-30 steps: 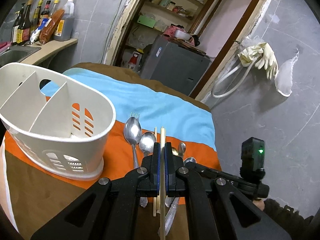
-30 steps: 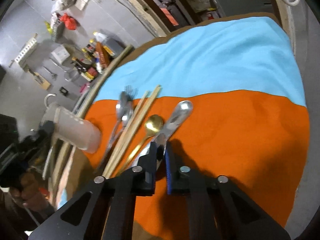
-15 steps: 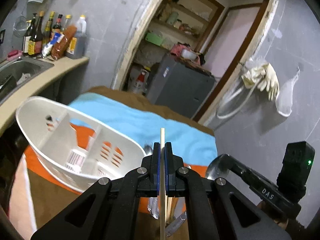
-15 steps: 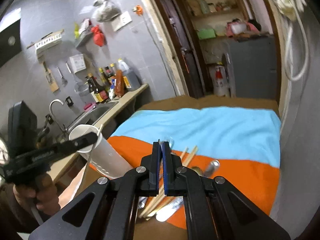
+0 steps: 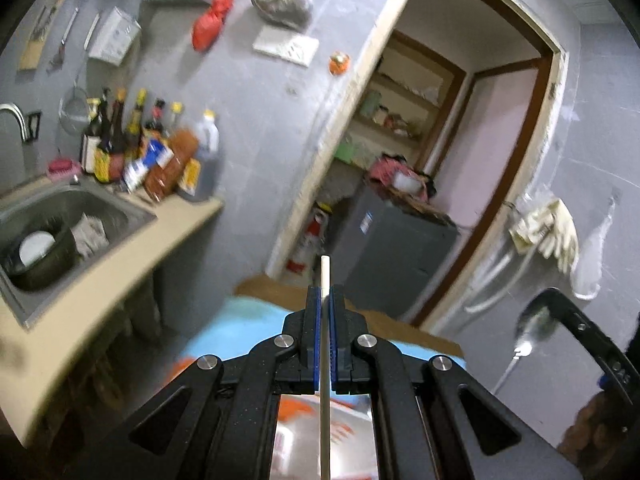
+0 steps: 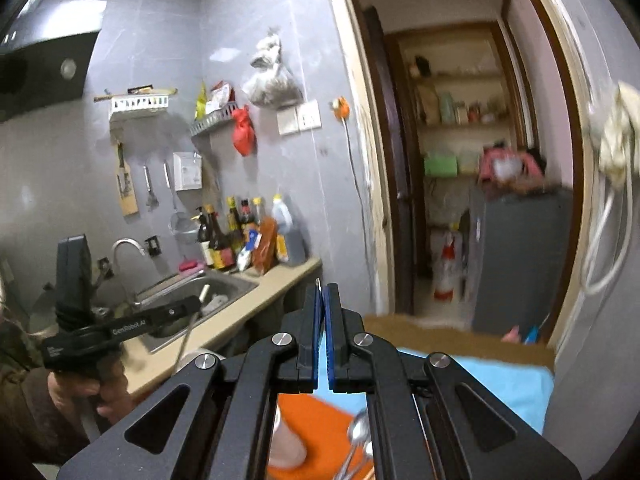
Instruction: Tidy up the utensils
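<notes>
Your left gripper [image 5: 326, 300] has its jaws clamped on a chopstick [image 5: 325, 360], raised above the surface [image 5: 248, 312]. Your right gripper [image 6: 321, 296] has its jaws pressed together on the thin handle of a spoon [image 5: 528, 328]. Both are in free air, with the sink counter's edge [image 6: 256, 304] on the left and the wall close on the right.

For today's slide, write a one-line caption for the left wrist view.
Left gripper jaws shut on a pale wooden chopstick, raised before a steel sink and grey kitchen wall.
</notes>
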The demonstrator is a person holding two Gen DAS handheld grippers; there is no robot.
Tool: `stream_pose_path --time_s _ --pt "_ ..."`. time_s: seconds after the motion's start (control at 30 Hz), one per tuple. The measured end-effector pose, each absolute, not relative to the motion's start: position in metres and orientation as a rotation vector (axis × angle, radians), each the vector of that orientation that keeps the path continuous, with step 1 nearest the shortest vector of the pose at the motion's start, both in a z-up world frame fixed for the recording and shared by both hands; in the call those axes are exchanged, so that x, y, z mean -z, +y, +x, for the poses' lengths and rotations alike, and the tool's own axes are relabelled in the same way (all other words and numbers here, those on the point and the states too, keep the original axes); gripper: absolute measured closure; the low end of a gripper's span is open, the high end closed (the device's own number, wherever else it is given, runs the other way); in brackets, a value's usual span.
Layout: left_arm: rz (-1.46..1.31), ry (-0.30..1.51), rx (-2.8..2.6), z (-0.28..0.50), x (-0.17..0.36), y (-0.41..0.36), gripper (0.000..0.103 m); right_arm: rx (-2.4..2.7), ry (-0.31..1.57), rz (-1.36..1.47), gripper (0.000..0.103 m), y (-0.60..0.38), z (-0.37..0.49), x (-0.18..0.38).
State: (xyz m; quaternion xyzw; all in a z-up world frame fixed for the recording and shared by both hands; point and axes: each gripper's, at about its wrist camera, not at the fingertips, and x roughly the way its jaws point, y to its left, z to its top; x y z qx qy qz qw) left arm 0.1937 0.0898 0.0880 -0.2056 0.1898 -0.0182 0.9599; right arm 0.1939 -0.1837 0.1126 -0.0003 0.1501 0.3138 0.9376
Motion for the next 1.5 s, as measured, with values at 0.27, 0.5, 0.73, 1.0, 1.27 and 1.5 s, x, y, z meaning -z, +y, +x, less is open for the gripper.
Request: stream_pose_path --time_s 0.27,0.5,0.73,1.0,1.27,1.5 --pt "-0.414 0.302 -0.053 0.219 -0.078 0.146 0.101 -0.513 0.203 -0.235 0.102 -0.116 0.18 -0.093" --pt "-0.416 0.276 -0.083 0.237 -0.054 0.154 0.101 -0.493 0.212 -0.326 0.102 -0.09 0.178 -0.051" --pt "-0.413 0.267 -0.076 0.239 -0.048 0.154 0.101 -0.494 0.286 -0.262 0.102 -0.094 0.182 -0.033" --pt "-0.339 0.304 -0.032 0.228 -0.036 0.143 0.101 -0.493 0.329 -0.118 0.093 -0.113 0.185 -0.035" --pt "-0.268 0.39 0.027 0.206 -0.026 0.123 0.081 -0.46 0.393 -0.014 0.078 -0.139 0.186 -0.03" --pt "-0.229 0.415 0.047 0.189 -0.032 0.1 0.071 -0.425 0.424 0.067 0.06 -0.17 0.182 -0.031"
